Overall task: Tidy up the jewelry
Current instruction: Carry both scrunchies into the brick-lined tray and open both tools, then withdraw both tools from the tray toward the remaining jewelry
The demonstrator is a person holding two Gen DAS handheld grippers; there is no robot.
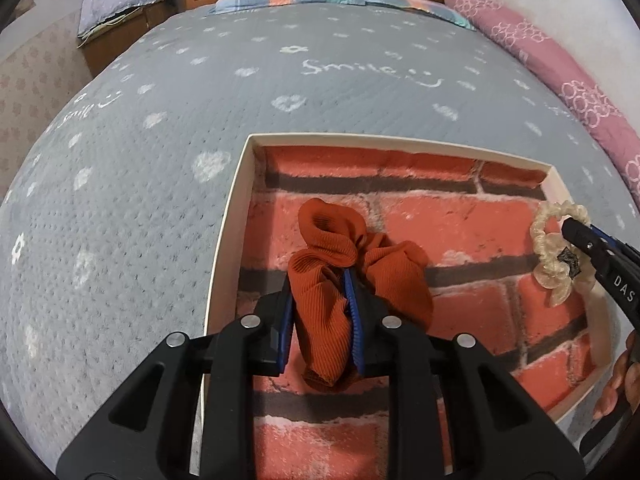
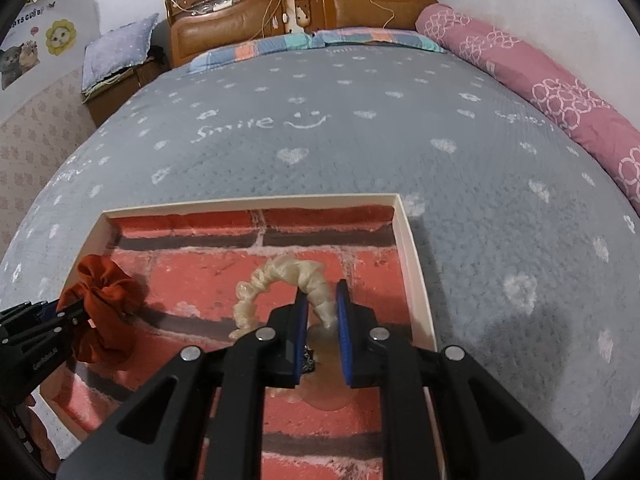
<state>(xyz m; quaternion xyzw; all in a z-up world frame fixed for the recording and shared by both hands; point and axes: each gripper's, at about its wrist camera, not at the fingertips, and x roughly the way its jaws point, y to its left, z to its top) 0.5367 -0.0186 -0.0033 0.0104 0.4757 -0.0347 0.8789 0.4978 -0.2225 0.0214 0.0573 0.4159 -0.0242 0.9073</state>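
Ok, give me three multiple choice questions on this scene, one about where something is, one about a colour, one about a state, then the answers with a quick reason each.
1. Where is the box sitting?
A. on the grey bedspread
B. on a wooden desk
C. on the floor

2. What colour is the scrunchie in the left gripper?
A. cream
B. rust orange
C. green

3. What is the right gripper doing?
A. hanging open above the box
B. shut on the cream scrunchie
C. shut on the box rim

Answers: 1 A, the grey bedspread shows all around the box walls. 2 B, the rust orange scrunchie sits clamped between the blue pads. 3 B, the cream scrunchie loops out from between the closed fingers over the brick-print lining.
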